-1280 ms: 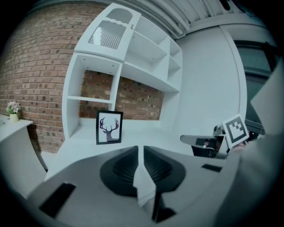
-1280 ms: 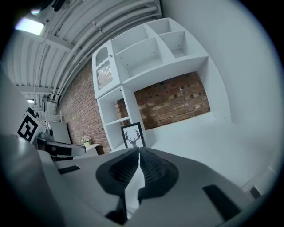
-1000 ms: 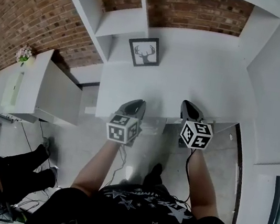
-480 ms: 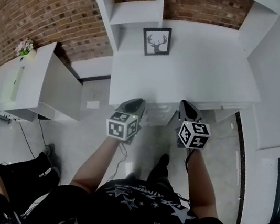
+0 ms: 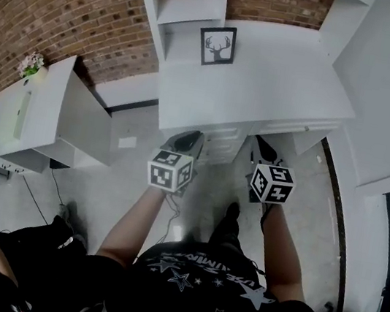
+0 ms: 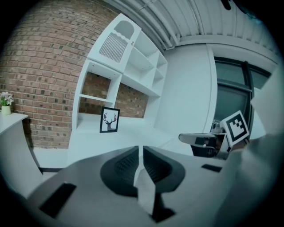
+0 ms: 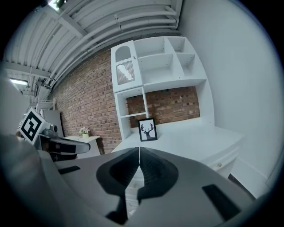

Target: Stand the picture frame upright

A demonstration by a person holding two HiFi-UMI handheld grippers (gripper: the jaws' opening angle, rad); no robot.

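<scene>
Picture frame point(image 5: 217, 45) with deer print stands upright at the rear of the white desk point(image 5: 288, 86), beside the shelf unit point(image 5: 186, 9). Left gripper point(image 5: 189, 140) and right gripper point(image 5: 264, 147), the 2 held off the desk's front edge, jaws together, nothing between them.

- Left gripper point(image 5: 189, 137) is held out ahead of the body, nose tipped slightly downward. Its jaws are together but for a hairline slit, with nothing between them.
- Right gripper point(image 5: 262, 142) sits alongside it, well apart, with the same forward, slightly downward tilt. Its jaws are pressed fully together and empty.
- The two grippers are about level with each other, side by side.
- Left forearm point(image 5: 132, 222) and right forearm point(image 5: 279, 251) are both bare. They reach forward from the torso roughly parallel, spreading a little toward the elbows.
</scene>
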